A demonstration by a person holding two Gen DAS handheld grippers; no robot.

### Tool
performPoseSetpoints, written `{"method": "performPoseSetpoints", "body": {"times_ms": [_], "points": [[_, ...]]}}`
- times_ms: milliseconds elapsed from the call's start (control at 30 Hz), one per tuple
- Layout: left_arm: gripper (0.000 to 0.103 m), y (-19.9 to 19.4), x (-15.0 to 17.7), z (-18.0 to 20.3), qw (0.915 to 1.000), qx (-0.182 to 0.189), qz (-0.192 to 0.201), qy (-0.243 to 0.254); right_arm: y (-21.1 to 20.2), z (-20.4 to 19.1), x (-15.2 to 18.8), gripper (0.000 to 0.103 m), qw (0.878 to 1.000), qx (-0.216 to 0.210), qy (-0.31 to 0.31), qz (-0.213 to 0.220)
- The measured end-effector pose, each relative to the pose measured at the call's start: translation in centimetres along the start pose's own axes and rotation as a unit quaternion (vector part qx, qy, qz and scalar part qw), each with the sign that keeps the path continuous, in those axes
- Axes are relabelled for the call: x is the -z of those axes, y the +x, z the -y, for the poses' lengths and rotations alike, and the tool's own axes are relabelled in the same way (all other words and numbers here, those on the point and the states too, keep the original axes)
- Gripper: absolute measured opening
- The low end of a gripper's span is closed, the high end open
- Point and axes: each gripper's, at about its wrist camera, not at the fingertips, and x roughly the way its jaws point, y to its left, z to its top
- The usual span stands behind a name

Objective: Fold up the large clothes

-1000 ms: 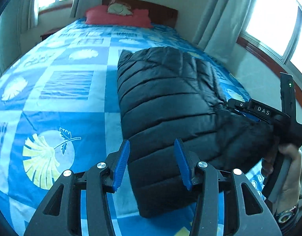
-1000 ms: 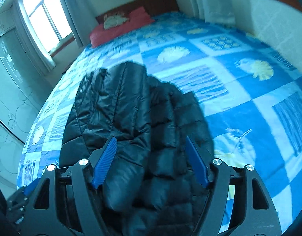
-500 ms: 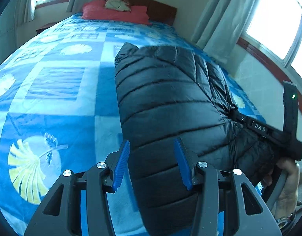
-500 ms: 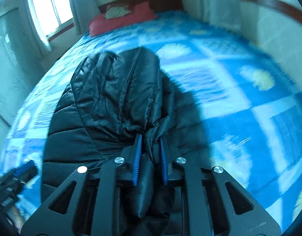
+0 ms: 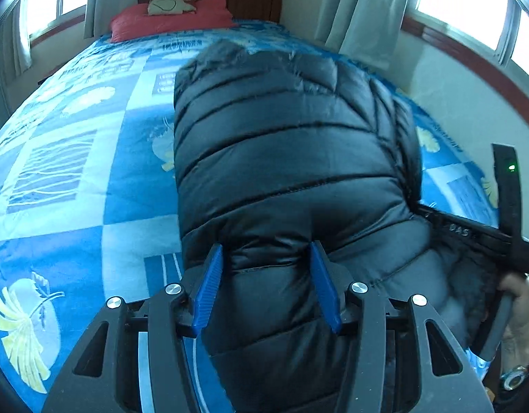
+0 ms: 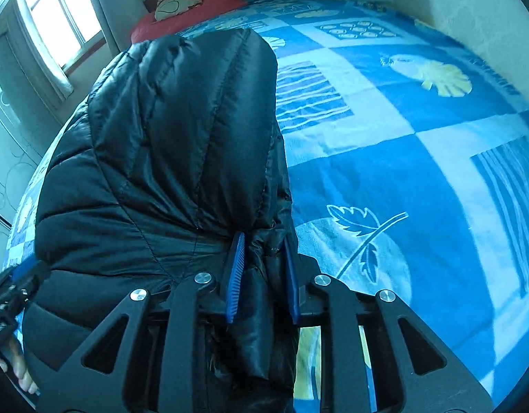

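A black quilted puffer jacket (image 5: pixel 285 144) lies lengthwise on the blue patterned bed (image 5: pixel 75 179). My left gripper (image 5: pixel 267 289) is low over its near end. A bulge of the jacket sits between the blue pads and the jaws are opening. In the right wrist view the jacket (image 6: pixel 182 130) fills the left half. My right gripper (image 6: pixel 262 275) pinches a bunched fold at its near right edge; the narrow jaws are easing open with the fold still pressed between them. The right gripper's body (image 5: pixel 471 234) shows at the jacket's right side, fingertips hidden in the fabric.
Red pillows (image 5: pixel 171 17) and a wooden headboard stand at the far end of the bed. A wall with a wooden sill (image 5: pixel 471 69) runs close along the bed's right side. A hand (image 5: pixel 519 309) holds the right gripper. The bedspread (image 6: pixel 402 158) lies flat right of the jacket.
The right gripper went from wide open to shut on a jacket fold and sank lower. The left gripper moved right and down, from beside the jacket's edge to onto its near end.
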Motion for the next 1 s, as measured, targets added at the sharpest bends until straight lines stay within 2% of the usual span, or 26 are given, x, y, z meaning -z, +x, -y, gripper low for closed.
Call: {"method": "performPoseSetpoints", "body": {"times_ms": [133, 167, 200, 267, 367, 433, 467, 500, 533, 667, 733, 867, 1000], "points": [[0.051, 0.2, 0.3, -0.1, 1.0000, 0.001, 0.003, -0.009, -0.3, 0.7, -0.1, 0.021, 1.000, -0.012, 0.014, 0.007], [0.051, -0.1, 0.3, -0.3, 0.9999, 0.004, 0.007, -0.011, -0.8, 0.7, -0.2, 0.024, 1.000, -0.011, 0.016, 0.010], [0.051, -0.5, 0.3, -0.4, 0.9998, 0.004, 0.010, -0.014, -1.2, 0.7, -0.4, 0.033, 1.000, -0.004, 0.019, 0.014], [0.051, -1.2, 0.3, -0.6, 0.9997, 0.004, 0.017, -0.015, -2.7, 0.7, -0.6, 0.040, 1.000, 0.003, 0.015, 0.022], [0.051, -3.2, 0.5, -0.8, 0.9993, 0.003, 0.032, -0.020, -5.4, 0.6, -0.7, 0.044, 0.999, -0.001, 0.022, 0.044], [0.051, -4.8, 0.6, -1.0, 0.9984, 0.003, 0.052, -0.023, -8.1, -0.2, -0.5, 0.043, 0.997, 0.016, 0.013, 0.071], [0.051, -5.7, 0.7, -1.0, 0.9977, 0.002, 0.063, -0.023, -8.9, -0.6, -0.3, 0.036, 0.997, 0.017, 0.006, 0.078], [0.051, -6.5, 0.9, -1.0, 0.9971, 0.003, 0.071, -0.025, -10.1, -1.5, 0.0, 0.024, 0.996, 0.010, -0.010, 0.086], [0.051, -7.0, 1.0, -1.0, 0.9967, 0.009, 0.076, -0.028, -10.7, -2.2, 0.3, 0.021, 0.996, 0.007, -0.019, 0.089], [0.051, -7.2, 1.8, -0.8, 0.9963, 0.037, 0.066, -0.041, -11.7, -5.1, 2.3, 0.020, 0.993, -0.016, -0.066, 0.096], [0.051, -6.3, 1.9, -0.5, 0.9969, 0.038, 0.055, -0.043, -10.9, -5.7, 3.1, 0.020, 0.993, -0.015, -0.082, 0.083], [0.051, -4.3, 2.4, -0.1, 0.9977, 0.035, 0.041, -0.040, -7.6, -4.7, 4.5, 0.020, 0.996, 0.012, -0.075, 0.045], [0.051, -2.5, 2.4, 0.3, 0.9986, 0.031, 0.032, -0.029, -4.8, -2.8, 5.6, 0.021, 0.998, -0.005, -0.055, 0.041]]}}
